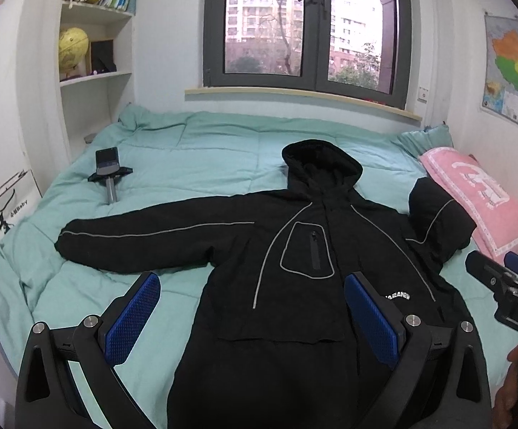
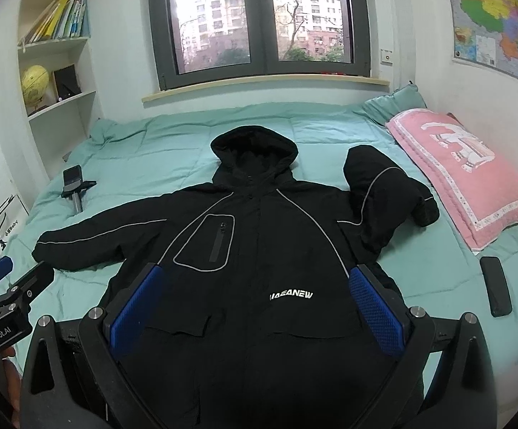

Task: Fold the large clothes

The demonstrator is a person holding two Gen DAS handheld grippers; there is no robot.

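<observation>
Evidently spread face-up on the bed [image 2: 187,150] for folding, the black hooded jacket [image 2: 259,268] lies under both empty, wide-spread tools: left tool [image 1: 251,318], right tool [image 2: 255,311].

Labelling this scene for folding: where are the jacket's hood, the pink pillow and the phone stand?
hood [image 2: 253,146], right wrist view, top of hood
pink pillow [image 2: 466,175], right wrist view, middle
phone stand [image 1: 108,169], left wrist view, clamp

Both grippers are black, with blue textured pads [image 1: 133,318] and round silver screws [image 2: 418,311]. The left gripper [image 2: 12,277] bears "GenRobot.AI" in white; the right gripper [image 1: 502,268] shows "DAS".
</observation>
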